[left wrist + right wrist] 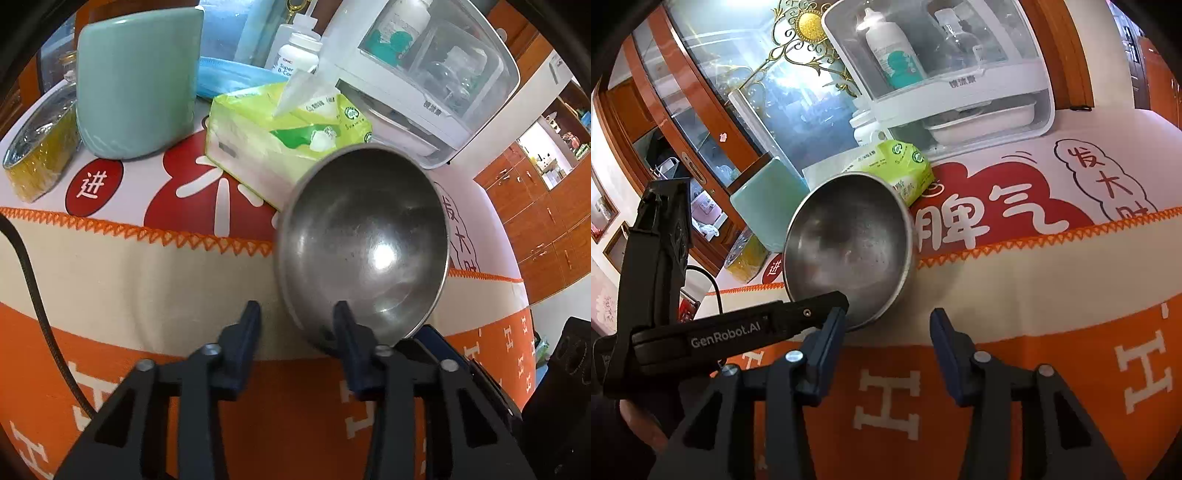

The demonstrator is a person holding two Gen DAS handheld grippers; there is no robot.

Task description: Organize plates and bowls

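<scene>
While the bowl (364, 240) sat tilted on the surface (129, 280) | left hand-held gripper (297, 314) wide, one finger at its rim | right hand-held gripper (888, 321) wide, empty

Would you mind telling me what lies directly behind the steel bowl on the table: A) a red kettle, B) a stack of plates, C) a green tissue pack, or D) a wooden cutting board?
C: the green tissue pack sits just beyond the rim of the steel bowl in both wrist views.
</scene>
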